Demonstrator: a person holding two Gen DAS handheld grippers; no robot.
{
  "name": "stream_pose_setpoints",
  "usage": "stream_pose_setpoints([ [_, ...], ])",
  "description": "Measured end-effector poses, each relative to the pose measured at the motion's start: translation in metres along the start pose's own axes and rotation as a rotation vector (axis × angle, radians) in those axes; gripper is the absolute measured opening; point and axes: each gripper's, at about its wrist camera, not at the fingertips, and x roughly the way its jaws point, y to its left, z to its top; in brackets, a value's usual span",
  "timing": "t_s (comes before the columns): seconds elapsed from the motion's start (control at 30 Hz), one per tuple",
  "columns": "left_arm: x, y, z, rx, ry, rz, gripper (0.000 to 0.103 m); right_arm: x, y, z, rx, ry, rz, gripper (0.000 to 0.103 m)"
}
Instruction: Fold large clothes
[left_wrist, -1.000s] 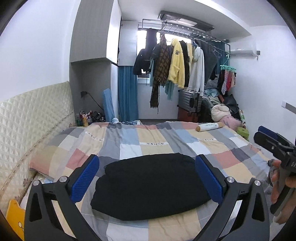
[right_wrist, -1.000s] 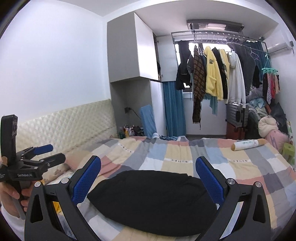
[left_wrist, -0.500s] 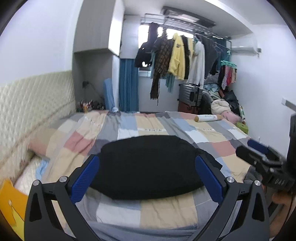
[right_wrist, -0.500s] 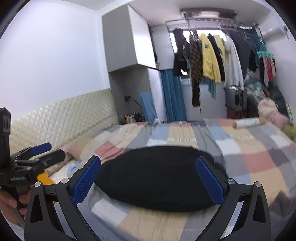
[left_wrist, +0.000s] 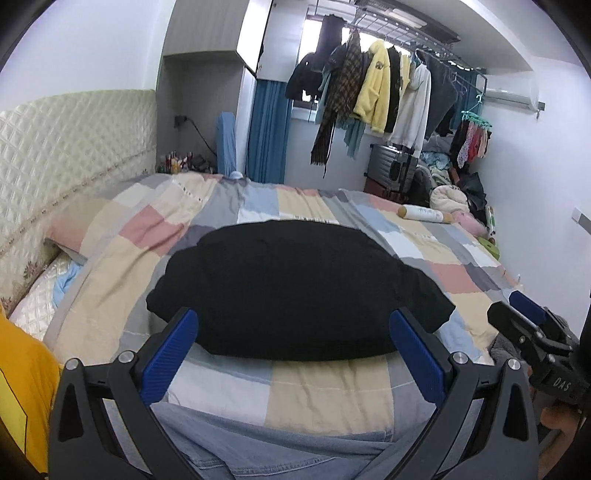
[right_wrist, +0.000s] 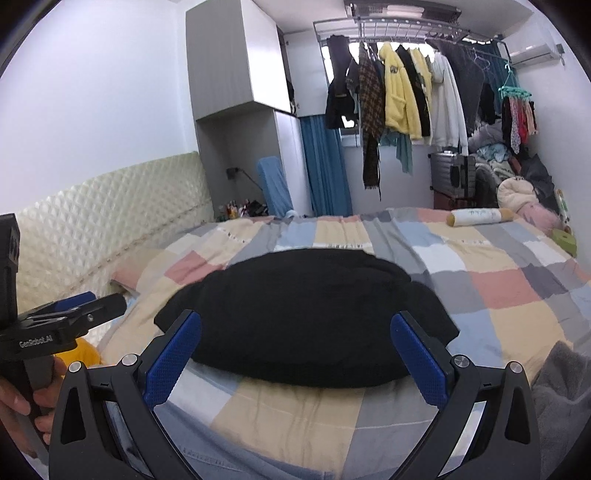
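Black garment (left_wrist: 295, 288) lies folded on the bed (left_wrist: 332, 391). We hold both left tongs (left_wrist: 295, 354) and right tongs (right_wrist: 295, 356) wide open, empty, above its near edge.

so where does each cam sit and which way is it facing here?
Left wrist: on the left hand-held gripper, facing across the bed at the black garment; the right hand-held gripper shows at right.
Right wrist: on the right hand-held gripper, same direction; the left one and a hand show at left.
Shared: garment, bed, hanging clothes.
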Motion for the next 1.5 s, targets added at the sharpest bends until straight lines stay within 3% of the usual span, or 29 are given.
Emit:
stream_pose_setpoints([
  [0.23, 0.010, 0.006, -0.010, -0.014, 0.021, 0.011, 0.103, 0.014, -0.004, -0.023, 0.033, 0.053, 0.007, 0.103],
  [0.43, 0.019, 0.011, -0.016, -0.028, 0.049, 0.013, 0.103, 0.020, -0.006, -0.029, 0.017, 0.076, -0.045, 0.103],
  [1.37, 0.012, 0.009, -0.013, -0.018, 0.042, 0.073, 0.103, 0.009, -0.005, -0.021, 0.016, 0.039, -0.059, 0.103],
  [1.5, 0.011, 0.008, -0.012, -0.016, 0.042, 0.055, 0.103, 0.009, -0.005, -0.020, 0.012, 0.041, -0.059, 0.103],
])
